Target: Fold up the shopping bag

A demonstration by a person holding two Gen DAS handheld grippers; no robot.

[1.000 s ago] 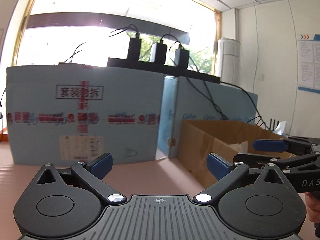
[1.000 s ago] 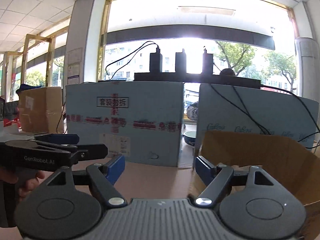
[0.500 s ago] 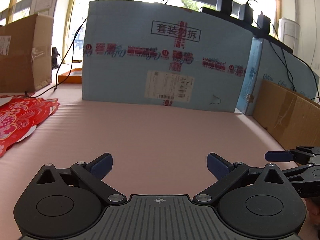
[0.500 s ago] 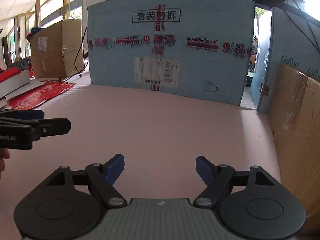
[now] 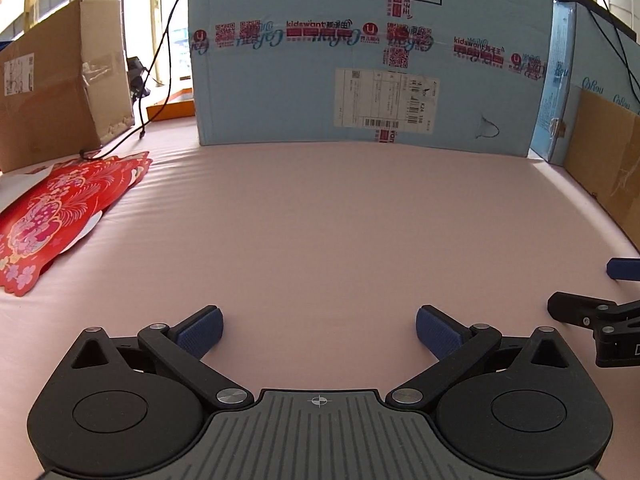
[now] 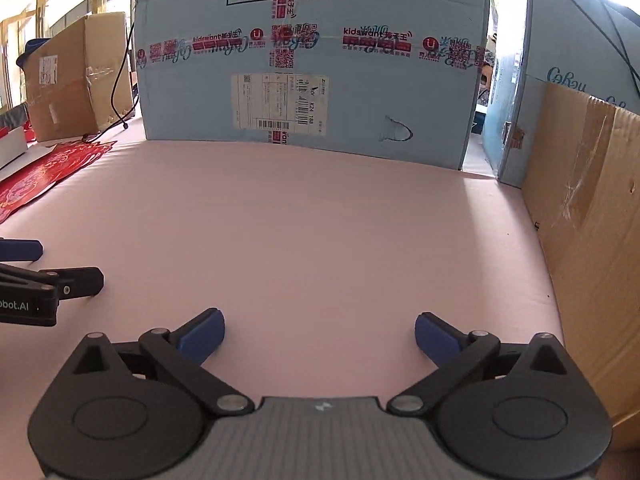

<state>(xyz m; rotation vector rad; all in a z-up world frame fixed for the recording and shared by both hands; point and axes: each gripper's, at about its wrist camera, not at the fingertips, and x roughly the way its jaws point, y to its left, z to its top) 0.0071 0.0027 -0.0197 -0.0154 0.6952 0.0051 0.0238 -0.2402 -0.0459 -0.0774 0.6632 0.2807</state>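
My left gripper and right gripper hover over the pink surface, fingers apart, the right's opening, nothing between. The red shopping bag, apparently flattened, lies at ten o'clock; reaching blind risks creasing it.

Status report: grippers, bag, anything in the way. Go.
Left gripper open, empty. Right gripper empty, jaws opening. Red shopping bag flat on the pink table, far left, untouched. Nothing between grippers and bag.

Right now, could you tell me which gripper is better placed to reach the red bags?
Left, probably. The red bags lie at the table's left edge, nearer the open left gripper; the opening, empty right gripper sits farther right.
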